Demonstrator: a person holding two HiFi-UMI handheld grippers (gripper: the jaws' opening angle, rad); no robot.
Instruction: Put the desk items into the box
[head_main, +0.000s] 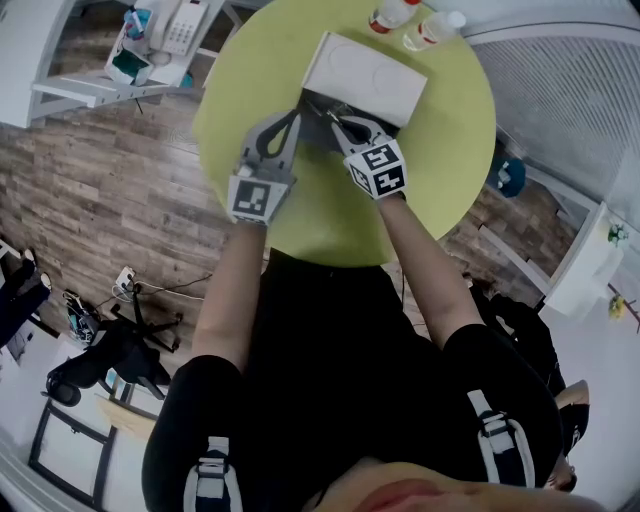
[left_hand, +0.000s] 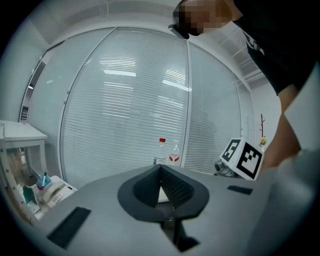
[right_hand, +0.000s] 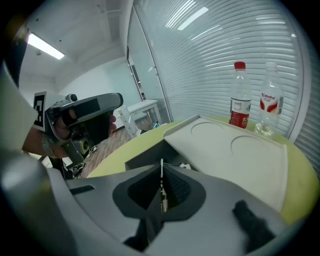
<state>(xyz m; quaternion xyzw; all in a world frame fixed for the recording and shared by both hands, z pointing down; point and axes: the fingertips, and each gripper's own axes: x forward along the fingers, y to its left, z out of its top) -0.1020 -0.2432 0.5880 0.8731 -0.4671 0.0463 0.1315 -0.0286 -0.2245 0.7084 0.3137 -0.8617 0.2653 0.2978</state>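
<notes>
Hovering near box (head_main: 365, 75) — just far of both tips | left gripper (head_main: 296, 113), right gripper (head_main: 324, 110) — squeezed together, holding nothing

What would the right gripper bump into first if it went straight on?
Probably the box: the right gripper points at its open side, under the white lid. Depth is hard to judge.

I see the white rectangular box (head_main: 365, 75), flat lid on top, blocking 12 o'clock on the round yellow-green table (head_main: 440, 150). Past it at 1 o'clock stand a red-capped plastic bottle (head_main: 392, 14) and a clear plastic bottle (head_main: 432, 30). Bare tabletop gives me passage at 9, 3 and 6 o'clock.
</notes>
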